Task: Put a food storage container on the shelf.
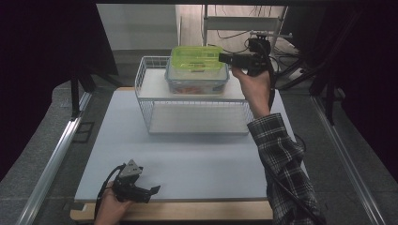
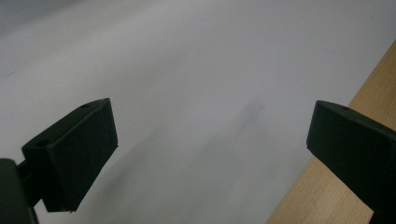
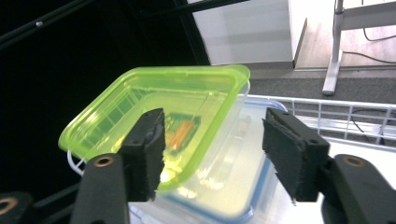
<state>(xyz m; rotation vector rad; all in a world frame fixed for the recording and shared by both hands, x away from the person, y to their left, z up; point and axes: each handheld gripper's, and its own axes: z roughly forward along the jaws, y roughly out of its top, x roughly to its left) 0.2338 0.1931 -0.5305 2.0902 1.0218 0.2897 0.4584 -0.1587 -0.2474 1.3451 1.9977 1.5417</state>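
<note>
- the room around you is dark, and a white board (image 1: pixel 187 159) lies on a wooden table (image 1: pixel 187 211), with a white wire rack (image 1: pixel 155 101) standing toward its far side.
- a clear container (image 1: pixel 197 79) sits on the rack's upper shelf, with orange and red contents showing dimly through its wall.
- a green lid (image 1: pixel 195 57) lies askew on top of the container, not seated square on its rim; in the right gripper view one corner of the lid overhangs the container's edge.
- your right gripper (image 1: pixel 225 58) is up at shelf height, pointing level at the lid's near right edge.
- in the right gripper view your right gripper (image 3: pixel 212 154) has its jaws standing apart, about halfway wide; the lid's edge reaches into the gap in front of the left pad, and the pads do not press on it.
- your left gripper (image 1: pixel 152 190) rests low on the near edge of the board, well apart from the rack and the container.
- in the left gripper view your left gripper (image 2: pixel 210 144) stands wide, with bare board and a strip of wood between its jaws.
</note>
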